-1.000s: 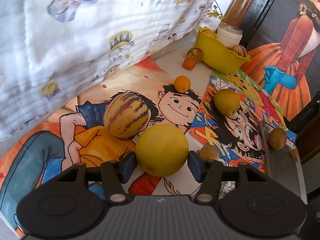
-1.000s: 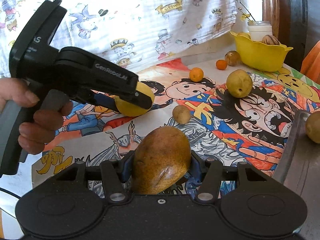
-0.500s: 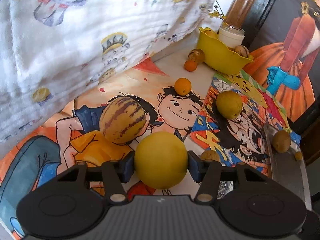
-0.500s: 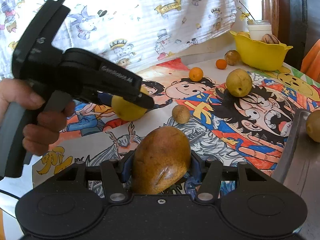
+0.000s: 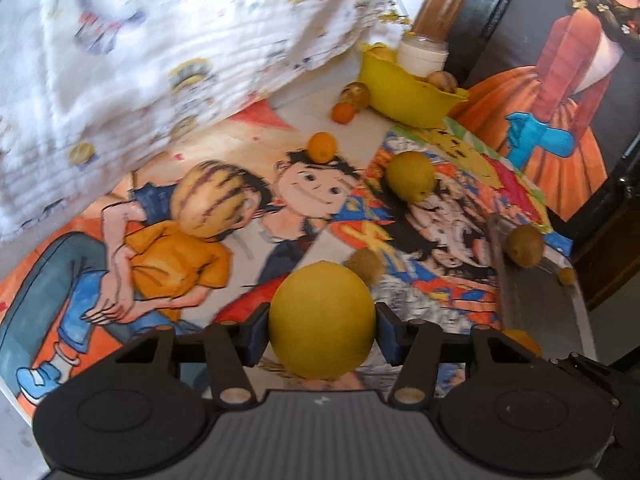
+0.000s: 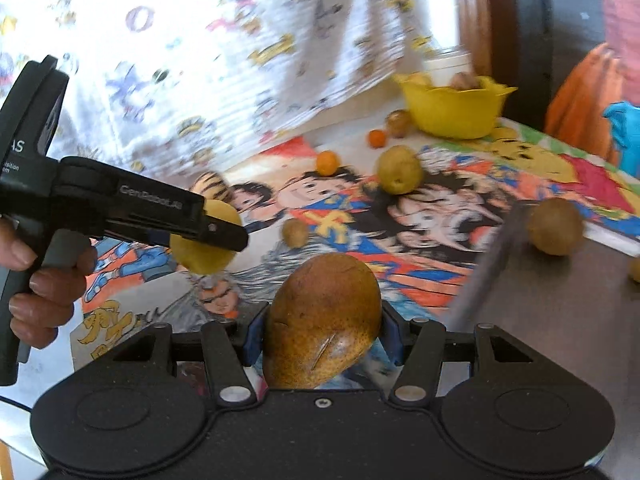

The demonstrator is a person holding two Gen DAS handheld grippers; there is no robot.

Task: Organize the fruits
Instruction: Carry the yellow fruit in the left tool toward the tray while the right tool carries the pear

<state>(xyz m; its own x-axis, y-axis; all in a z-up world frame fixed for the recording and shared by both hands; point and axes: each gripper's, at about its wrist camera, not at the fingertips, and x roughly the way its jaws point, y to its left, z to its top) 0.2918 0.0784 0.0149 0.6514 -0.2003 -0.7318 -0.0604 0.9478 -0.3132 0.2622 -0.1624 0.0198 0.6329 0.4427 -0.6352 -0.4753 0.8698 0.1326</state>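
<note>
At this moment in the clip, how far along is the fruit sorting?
Partly done. The metal tray already carries a brown fruit, and the yellow bowl holds a few. In hand: the left gripper grips a yellow round fruit, the right gripper a brown pear. Still loose: the striped melon, two oranges, a green-yellow fruit.
</note>
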